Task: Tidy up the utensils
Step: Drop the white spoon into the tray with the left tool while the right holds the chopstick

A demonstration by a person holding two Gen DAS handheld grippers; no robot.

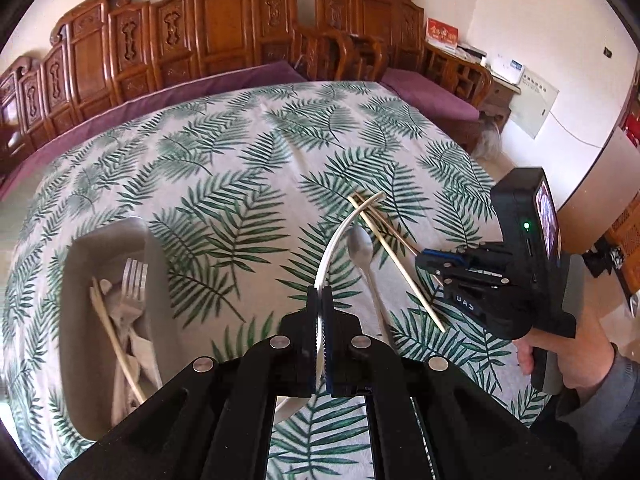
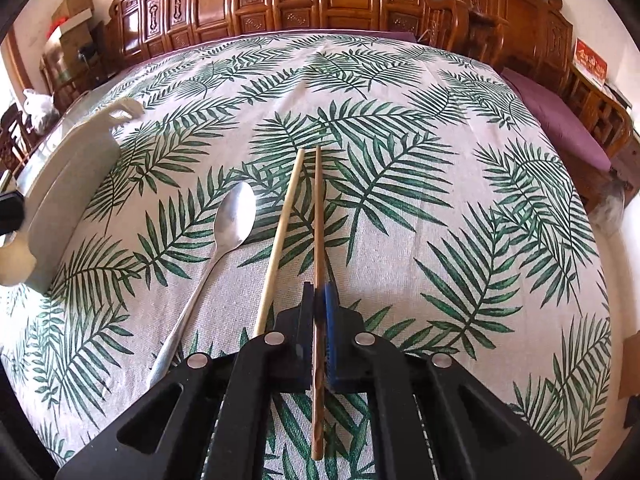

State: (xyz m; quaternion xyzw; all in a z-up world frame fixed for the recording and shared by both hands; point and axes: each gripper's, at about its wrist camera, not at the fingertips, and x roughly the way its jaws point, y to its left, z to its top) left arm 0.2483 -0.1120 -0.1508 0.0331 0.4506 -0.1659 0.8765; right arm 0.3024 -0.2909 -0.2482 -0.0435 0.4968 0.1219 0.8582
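My left gripper [image 1: 319, 294] is shut on a white plastic utensil handle [image 1: 340, 232] that curves up over the table. A grey tray [image 1: 80, 360] at the left holds a metal fork [image 1: 134, 280] and several pale utensils. My right gripper [image 2: 319, 294] is shut on a brown chopstick [image 2: 318, 216], low over the cloth; it also shows in the left wrist view [image 1: 424, 258]. A pale chopstick [image 2: 280, 236] lies beside it on the cloth. A metal spoon [image 2: 234, 220] lies to their left, also in the left wrist view [image 1: 362, 248].
The table carries a palm-leaf cloth [image 2: 440, 200]. Carved wooden benches [image 1: 224, 28] with purple cushions [image 2: 560, 120] stand behind the table. The grey tray shows in the right wrist view [image 2: 68, 160] at the left edge.
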